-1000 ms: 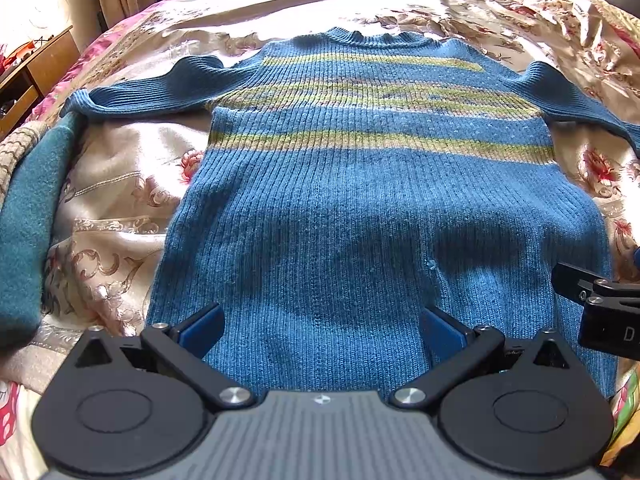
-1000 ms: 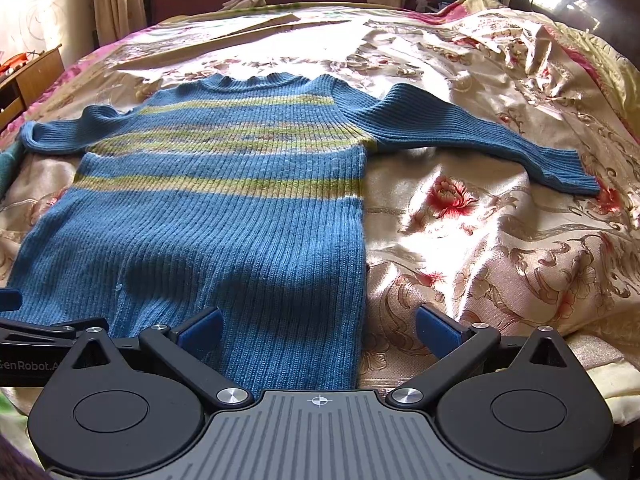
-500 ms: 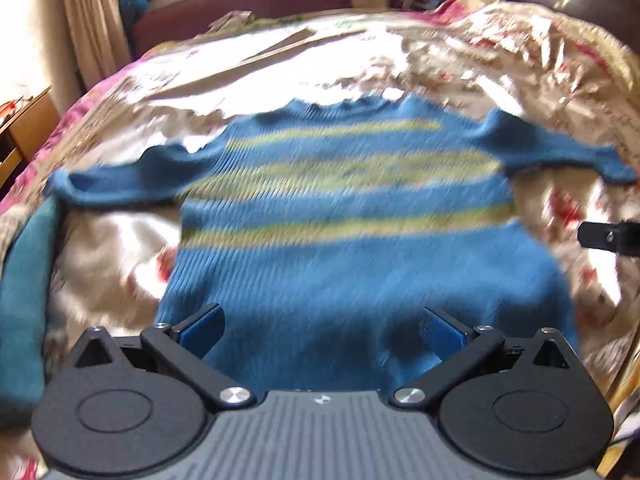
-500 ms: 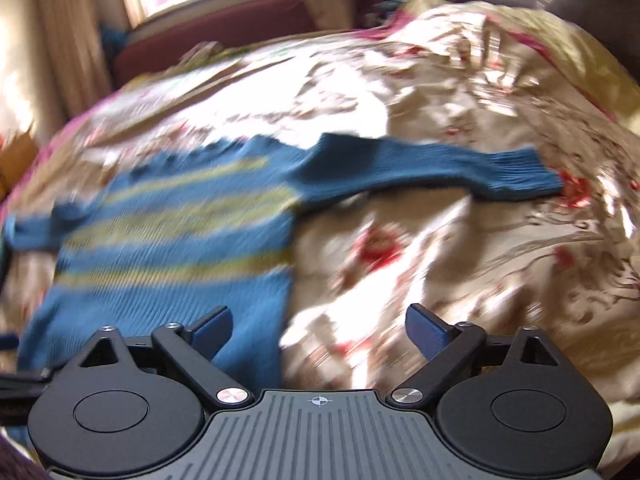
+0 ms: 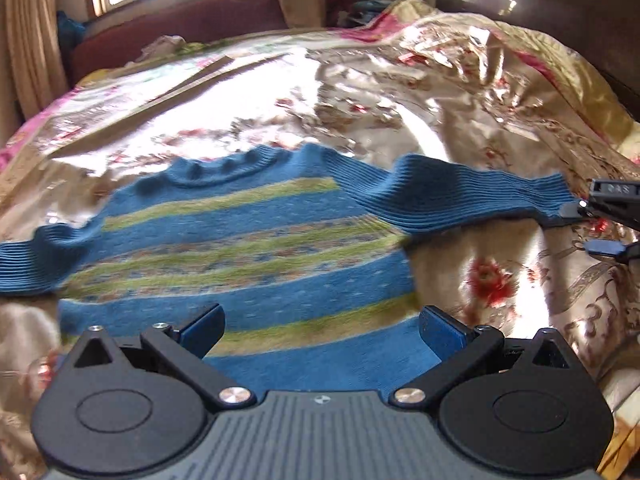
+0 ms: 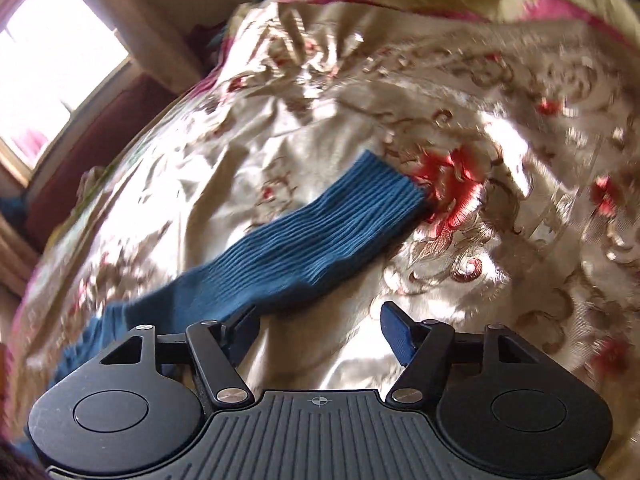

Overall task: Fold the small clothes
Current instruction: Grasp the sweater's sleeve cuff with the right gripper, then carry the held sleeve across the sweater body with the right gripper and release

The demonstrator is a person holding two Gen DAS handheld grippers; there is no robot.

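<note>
A blue ribbed sweater (image 5: 256, 240) with green stripes lies flat on the bed, neck away from me, sleeves spread out. My left gripper (image 5: 322, 320) hovers open over the sweater's lower body, with nothing between its fingers. The right sleeve (image 6: 320, 240) stretches across the bedspread to its cuff (image 6: 392, 188). My right gripper (image 6: 318, 320) is rolled to one side just short of that sleeve; its jaws are closing and only bedspread shows between them. In the left wrist view the right gripper (image 5: 588, 226) sits at the sleeve's cuff end (image 5: 552, 196).
A shiny beige floral bedspread (image 5: 480, 280) covers the whole bed, wrinkled toward the far right. A dark red headboard or sofa (image 5: 180, 28) and a window stand behind the bed. Dark furniture (image 5: 560, 20) rises at the back right.
Both grippers moved up along the sweater. The right one swung out to the right sleeve's cuff, rolled sideways, and its jaws narrowed. The left gripper stayed open.
</note>
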